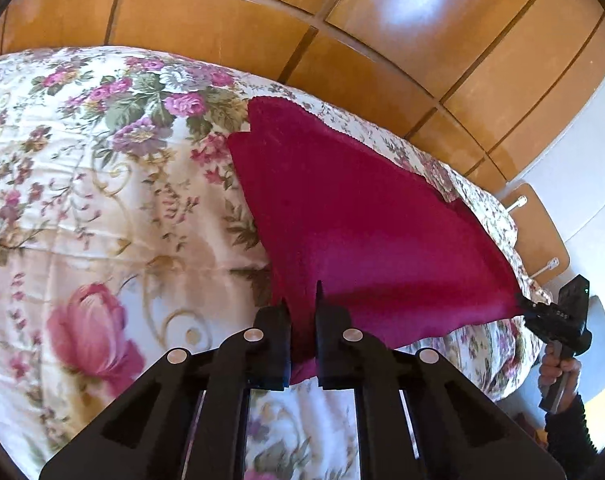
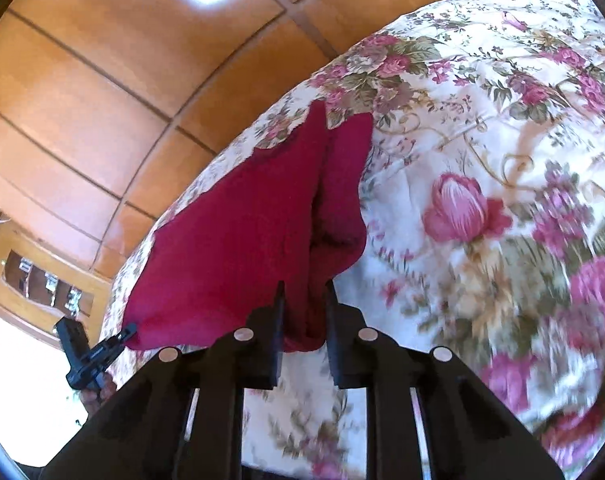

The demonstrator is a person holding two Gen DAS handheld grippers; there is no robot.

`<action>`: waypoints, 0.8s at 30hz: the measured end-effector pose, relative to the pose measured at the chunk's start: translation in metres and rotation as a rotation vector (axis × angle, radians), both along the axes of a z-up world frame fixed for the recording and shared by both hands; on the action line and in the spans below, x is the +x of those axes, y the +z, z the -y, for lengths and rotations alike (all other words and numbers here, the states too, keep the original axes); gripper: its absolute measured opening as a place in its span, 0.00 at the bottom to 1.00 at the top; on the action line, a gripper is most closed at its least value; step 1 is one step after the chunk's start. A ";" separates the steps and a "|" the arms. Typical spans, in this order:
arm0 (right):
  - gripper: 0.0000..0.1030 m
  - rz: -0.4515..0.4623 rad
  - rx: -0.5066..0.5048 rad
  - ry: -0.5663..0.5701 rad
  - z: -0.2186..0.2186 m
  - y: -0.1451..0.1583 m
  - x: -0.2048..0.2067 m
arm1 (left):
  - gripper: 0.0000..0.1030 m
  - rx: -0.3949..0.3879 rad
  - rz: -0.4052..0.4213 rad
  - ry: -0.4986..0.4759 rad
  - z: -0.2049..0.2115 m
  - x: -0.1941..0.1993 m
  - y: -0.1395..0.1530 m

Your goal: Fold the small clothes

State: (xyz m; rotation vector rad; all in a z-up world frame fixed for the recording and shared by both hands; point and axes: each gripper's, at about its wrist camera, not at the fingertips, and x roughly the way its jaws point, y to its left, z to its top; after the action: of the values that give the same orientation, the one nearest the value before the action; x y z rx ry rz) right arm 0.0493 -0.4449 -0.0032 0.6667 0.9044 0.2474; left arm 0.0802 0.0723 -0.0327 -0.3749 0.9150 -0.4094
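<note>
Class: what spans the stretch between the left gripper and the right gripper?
The red cloth, its near edge pinched by the left gripper and right gripper; the left wrist view shows this.

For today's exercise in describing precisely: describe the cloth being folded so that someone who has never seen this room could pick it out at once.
Find the bed with the floral bedspread in front of the wooden wardrobe doors. On it lies a red cloth, its near corners pinched by the left gripper and the right gripper. It is the only plain, single-coloured fabric there.
</note>
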 end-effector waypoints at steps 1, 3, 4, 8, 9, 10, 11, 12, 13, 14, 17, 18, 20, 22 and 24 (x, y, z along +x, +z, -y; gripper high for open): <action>0.15 -0.005 0.007 0.011 -0.001 0.000 -0.009 | 0.07 0.004 -0.005 -0.005 -0.002 -0.004 0.000; 0.15 -0.018 0.010 0.021 -0.003 -0.004 -0.025 | 0.07 0.011 -0.018 -0.017 -0.005 -0.019 -0.004; 0.15 -0.035 0.003 0.018 -0.004 -0.009 -0.028 | 0.07 0.018 -0.027 -0.019 -0.005 -0.022 -0.007; 0.24 -0.101 0.001 -0.022 -0.003 -0.031 -0.043 | 0.07 0.059 -0.038 -0.014 0.002 -0.027 -0.019; 0.37 -0.102 0.011 -0.047 0.001 -0.032 -0.046 | 0.08 0.067 -0.030 -0.010 0.003 -0.028 -0.018; 0.52 -0.095 0.012 -0.068 0.004 -0.031 -0.050 | 0.11 0.077 -0.024 0.000 0.005 -0.027 -0.017; 0.58 -0.091 0.017 -0.077 0.006 -0.030 -0.052 | 0.11 0.077 -0.025 0.006 0.006 -0.026 -0.018; 0.60 -0.084 0.017 -0.088 0.008 -0.026 -0.055 | 0.11 0.079 -0.024 0.008 0.006 -0.026 -0.018; 0.60 -0.079 0.000 -0.091 0.007 -0.023 -0.057 | 0.11 0.081 -0.021 0.011 0.006 -0.026 -0.018; 0.60 -0.077 -0.013 -0.086 0.006 -0.021 -0.058 | 0.11 0.081 -0.020 0.013 0.006 -0.027 -0.018; 0.59 -0.092 -0.027 -0.053 -0.006 -0.022 -0.055 | 0.15 0.075 -0.018 0.032 0.005 -0.030 -0.019; 0.48 -0.105 -0.042 -0.044 -0.010 -0.026 -0.051 | 0.15 0.080 -0.018 0.036 0.005 -0.031 -0.019; 0.30 -0.139 -0.085 -0.031 -0.018 -0.033 -0.045 | 0.25 0.117 -0.019 0.054 0.007 -0.033 -0.018; 0.45 -0.165 -0.140 -0.036 -0.018 -0.039 -0.044 | 0.27 0.178 -0.006 0.062 0.012 -0.036 -0.013; 0.53 -0.191 -0.194 -0.068 -0.013 -0.041 -0.043 | 0.34 0.230 0.014 0.077 0.016 -0.039 -0.008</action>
State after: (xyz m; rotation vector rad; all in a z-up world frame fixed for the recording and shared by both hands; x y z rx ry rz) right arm 0.0062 -0.4314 -0.0439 0.5460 1.0717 0.0344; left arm 0.0408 0.0558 -0.0403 -0.1952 0.9204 -0.2325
